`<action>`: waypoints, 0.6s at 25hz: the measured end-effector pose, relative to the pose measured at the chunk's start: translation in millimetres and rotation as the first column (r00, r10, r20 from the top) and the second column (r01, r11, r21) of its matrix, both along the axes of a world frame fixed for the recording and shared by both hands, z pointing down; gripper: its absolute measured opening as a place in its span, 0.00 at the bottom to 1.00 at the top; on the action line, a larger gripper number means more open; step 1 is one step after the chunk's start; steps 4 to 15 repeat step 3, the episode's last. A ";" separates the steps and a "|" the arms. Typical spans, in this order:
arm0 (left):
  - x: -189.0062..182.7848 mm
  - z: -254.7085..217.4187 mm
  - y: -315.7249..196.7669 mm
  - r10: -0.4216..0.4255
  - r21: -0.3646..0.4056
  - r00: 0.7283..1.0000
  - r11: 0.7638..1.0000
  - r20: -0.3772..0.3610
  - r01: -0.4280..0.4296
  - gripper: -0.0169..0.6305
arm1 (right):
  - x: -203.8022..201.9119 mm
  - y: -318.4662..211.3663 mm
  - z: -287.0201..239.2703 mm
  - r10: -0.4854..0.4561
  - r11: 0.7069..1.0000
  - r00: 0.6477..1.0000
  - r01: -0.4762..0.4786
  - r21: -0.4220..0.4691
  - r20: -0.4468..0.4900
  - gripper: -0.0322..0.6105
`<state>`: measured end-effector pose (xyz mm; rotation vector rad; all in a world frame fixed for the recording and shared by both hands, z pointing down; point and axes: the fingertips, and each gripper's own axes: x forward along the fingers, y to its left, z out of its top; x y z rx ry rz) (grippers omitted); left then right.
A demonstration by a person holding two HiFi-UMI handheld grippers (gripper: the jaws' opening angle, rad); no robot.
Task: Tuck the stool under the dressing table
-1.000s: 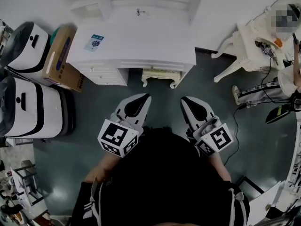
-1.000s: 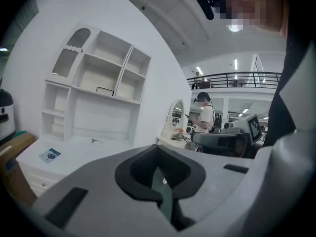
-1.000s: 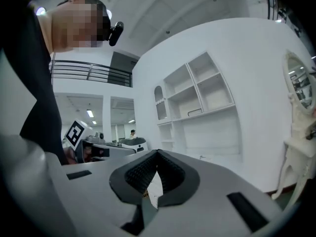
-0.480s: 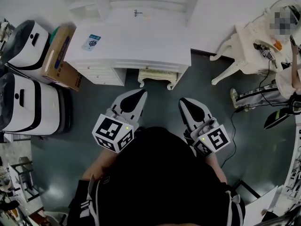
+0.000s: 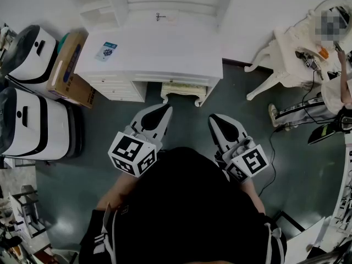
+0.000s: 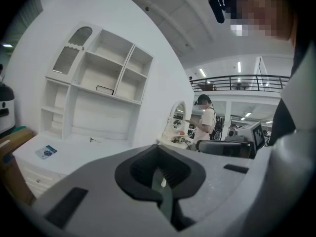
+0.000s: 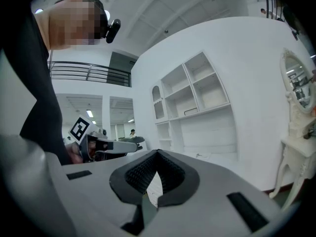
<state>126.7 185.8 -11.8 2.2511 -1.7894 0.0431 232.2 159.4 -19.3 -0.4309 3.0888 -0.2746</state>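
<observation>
The white dressing table (image 5: 159,43) stands against the wall, with open shelves above it. The cream stool (image 5: 184,89) sits in the knee gap under it, and only its front edge and two curved legs show. My left gripper (image 5: 165,108) and right gripper (image 5: 214,119) hover over the dark floor just short of the stool, apart from it. Both are shut with nothing between the jaws. In the left gripper view the left gripper (image 6: 159,172) points at the table top (image 6: 74,149). The right gripper (image 7: 148,186) looks level at the shelves (image 7: 197,98).
A cardboard box (image 5: 69,70) and two white and black machines (image 5: 30,122) crowd the table's left side. A white ornate side table (image 5: 286,51) stands at the right, with a person beside it. A cable (image 5: 275,147) trails over the floor there. A small card (image 5: 107,51) lies on the dressing table.
The right gripper has shifted slightly towards me, then held still. The left gripper has barely moved. Both jaws stayed shut and the stool stayed put.
</observation>
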 end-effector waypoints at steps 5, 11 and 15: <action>-1.9 -0.9 -0.2 -0.002 0.001 1.000 1.000 -0.001 0.002 0.03 | -2.1 0.4 -0.2 -0.005 1.000 1.000 0.005 0.003 -0.005 0.08; -1.9 -0.9 -0.2 -0.002 0.001 1.000 1.000 -0.001 0.002 0.03 | -2.1 0.4 -0.2 -0.005 1.000 1.000 0.005 0.003 -0.005 0.08; -1.9 -0.9 -0.2 -0.002 0.001 1.000 1.000 -0.001 0.002 0.03 | -2.1 0.4 -0.2 -0.005 1.000 1.000 0.005 0.003 -0.005 0.08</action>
